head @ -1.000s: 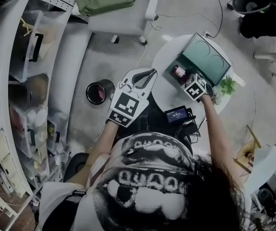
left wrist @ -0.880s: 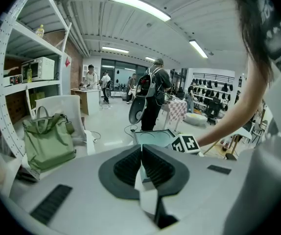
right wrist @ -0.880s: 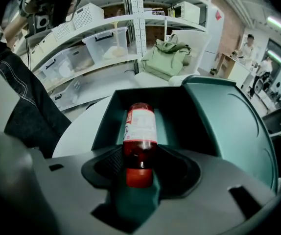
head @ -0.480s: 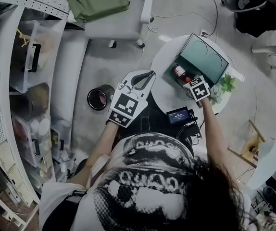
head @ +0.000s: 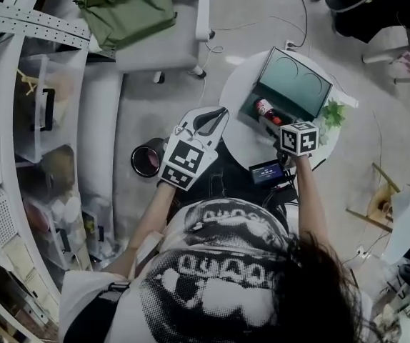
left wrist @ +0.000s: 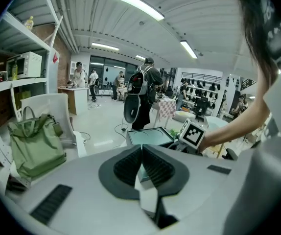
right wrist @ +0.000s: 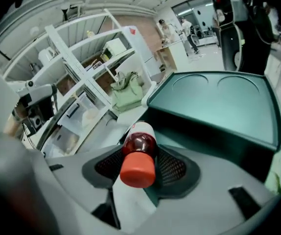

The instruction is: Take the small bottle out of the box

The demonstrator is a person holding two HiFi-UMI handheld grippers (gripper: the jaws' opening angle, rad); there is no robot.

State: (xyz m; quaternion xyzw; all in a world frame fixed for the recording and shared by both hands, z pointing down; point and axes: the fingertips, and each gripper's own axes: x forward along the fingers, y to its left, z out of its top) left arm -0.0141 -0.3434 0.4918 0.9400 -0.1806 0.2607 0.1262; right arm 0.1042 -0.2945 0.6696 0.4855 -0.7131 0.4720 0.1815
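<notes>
Lengthwise, small bottle (right wrist: pixel 139 142) along right hand-held gripper (right wrist: pixel 140 153), cap (right wrist: pixel 137 170) camera-ward.

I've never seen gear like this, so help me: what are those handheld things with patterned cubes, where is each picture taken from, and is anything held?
There's no robot: a person holds a two-fingered grabbing tool in each hand. One picture looks down from a camera on the person's head; the other two come from cameras riding on the tools. On the round white table sits an open green box, a small plant beside it. The right tool grips a small red-capped bottle between its fingers. The left tool has its fingers closed together on nothing.
</notes>
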